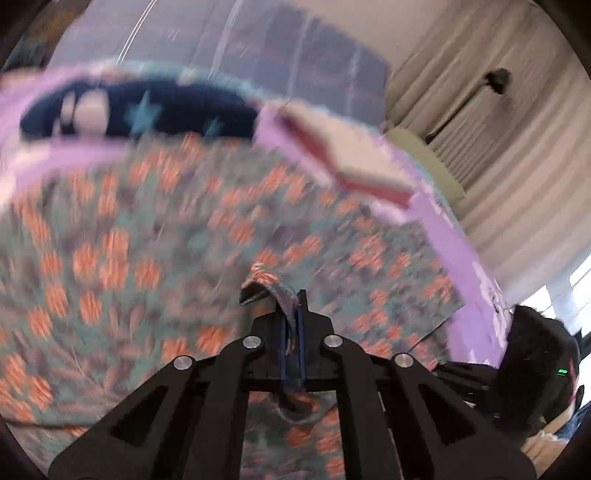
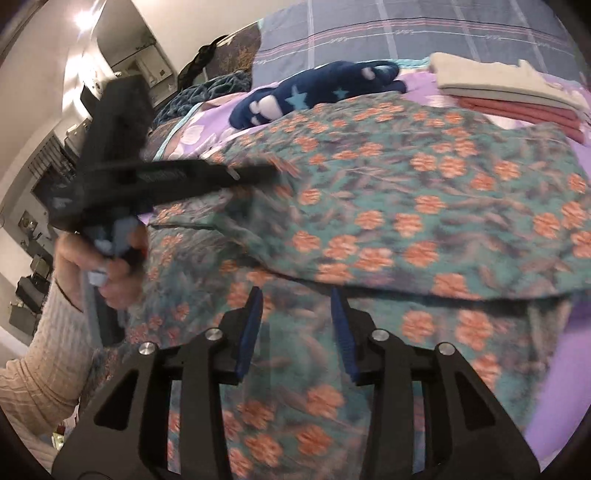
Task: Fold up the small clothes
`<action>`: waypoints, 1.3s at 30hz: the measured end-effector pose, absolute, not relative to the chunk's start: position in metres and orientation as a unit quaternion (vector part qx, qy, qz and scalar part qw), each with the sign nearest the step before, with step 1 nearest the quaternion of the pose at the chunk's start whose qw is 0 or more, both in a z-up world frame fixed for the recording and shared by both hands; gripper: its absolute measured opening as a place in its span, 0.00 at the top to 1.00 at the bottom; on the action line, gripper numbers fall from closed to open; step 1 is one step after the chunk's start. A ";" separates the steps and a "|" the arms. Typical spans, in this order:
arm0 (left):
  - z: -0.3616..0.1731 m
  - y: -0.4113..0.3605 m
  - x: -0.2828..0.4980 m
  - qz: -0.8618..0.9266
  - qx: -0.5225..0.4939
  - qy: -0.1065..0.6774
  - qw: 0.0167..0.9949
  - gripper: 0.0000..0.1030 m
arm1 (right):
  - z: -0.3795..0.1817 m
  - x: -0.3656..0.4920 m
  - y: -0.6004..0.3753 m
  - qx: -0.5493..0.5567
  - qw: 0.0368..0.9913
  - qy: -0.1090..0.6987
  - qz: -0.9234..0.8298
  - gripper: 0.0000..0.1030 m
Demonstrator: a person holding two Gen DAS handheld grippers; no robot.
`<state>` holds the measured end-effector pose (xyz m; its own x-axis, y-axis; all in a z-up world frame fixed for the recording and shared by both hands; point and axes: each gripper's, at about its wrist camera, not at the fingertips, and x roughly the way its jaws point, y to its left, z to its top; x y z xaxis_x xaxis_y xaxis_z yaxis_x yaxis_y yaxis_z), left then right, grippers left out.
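Note:
A teal garment with orange flowers [image 1: 155, 229] lies spread on the purple sheet [image 1: 454, 236]. My left gripper [image 1: 294, 301] is shut on a raised fold of this floral garment; the pinched cloth sticks up between its blue pads. In the right wrist view, the left gripper [image 2: 271, 170] reaches in from the left, held by a hand [image 2: 122, 266], and lifts the floral garment [image 2: 424, 206] by its edge. My right gripper [image 2: 297, 304] stands open just above a lower layer of the same cloth, its pads [image 2: 255, 314] not pressing on anything.
A navy garment with light blue stars [image 2: 314, 92] lies behind the floral one. A folded stack of cream and red clothes [image 2: 498, 85] sits at the back right. A grey checked bedcover [image 2: 406, 29] lies beyond. Room furniture shows at the far left.

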<state>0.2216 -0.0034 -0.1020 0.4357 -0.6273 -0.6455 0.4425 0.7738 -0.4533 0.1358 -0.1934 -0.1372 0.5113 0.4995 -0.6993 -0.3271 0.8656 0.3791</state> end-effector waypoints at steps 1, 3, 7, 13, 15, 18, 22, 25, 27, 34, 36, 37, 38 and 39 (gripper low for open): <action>-0.083 -0.004 0.220 -0.323 -0.109 0.403 0.850 0.96 | -0.137 0.136 -0.202 0.103 0.868 0.430 0.227 0.61; -0.046 -0.001 0.219 -0.331 -0.116 0.362 0.864 0.96 | -0.138 0.138 -0.215 0.105 0.878 0.425 0.195 0.60; 0.013 0.009 0.218 -0.329 -0.103 0.302 0.889 0.96 | -0.136 0.144 -0.249 0.135 0.895 0.407 0.127 0.63; 0.045 0.004 0.220 -0.317 -0.062 0.274 0.906 0.96 | -0.124 0.158 -0.236 0.127 0.903 0.381 0.150 0.66; 0.046 0.009 0.219 -0.299 -0.050 0.270 0.914 0.96 | -0.134 0.174 -0.233 0.093 0.907 0.401 0.091 0.78; 0.037 0.035 0.221 -0.263 -0.044 0.278 0.923 0.96 | -0.145 0.174 -0.249 0.116 0.899 0.417 0.063 0.80; 0.007 0.089 0.231 -0.202 -0.068 0.306 0.928 0.96 | -0.142 0.161 -0.260 0.137 0.893 0.422 0.076 0.78; -0.029 0.125 0.236 -0.162 -0.078 0.336 0.924 0.96 | -0.139 0.148 -0.260 0.139 0.888 0.426 0.102 0.66; -0.060 0.140 0.240 -0.134 -0.070 0.368 0.918 0.96 | -0.136 0.139 -0.257 0.134 0.887 0.427 0.116 0.56; -0.139 0.152 0.237 -0.099 -0.033 0.430 0.897 0.89 | -0.104 0.119 -0.230 0.079 0.877 0.425 0.209 0.45; -0.136 0.154 0.232 -0.101 -0.040 0.422 0.900 0.77 | -0.084 0.119 -0.241 0.079 0.889 0.400 0.208 0.43; -0.134 0.156 0.231 -0.101 -0.049 0.418 0.901 0.74 | -0.073 0.124 -0.250 0.081 0.900 0.386 0.188 0.42; -0.132 0.157 0.230 -0.101 -0.052 0.417 0.902 0.74 | -0.066 0.131 -0.258 0.084 0.907 0.378 0.167 0.42; -0.132 0.155 0.229 -0.099 -0.049 0.419 0.901 0.74 | -0.063 0.141 -0.267 0.089 0.910 0.376 0.147 0.42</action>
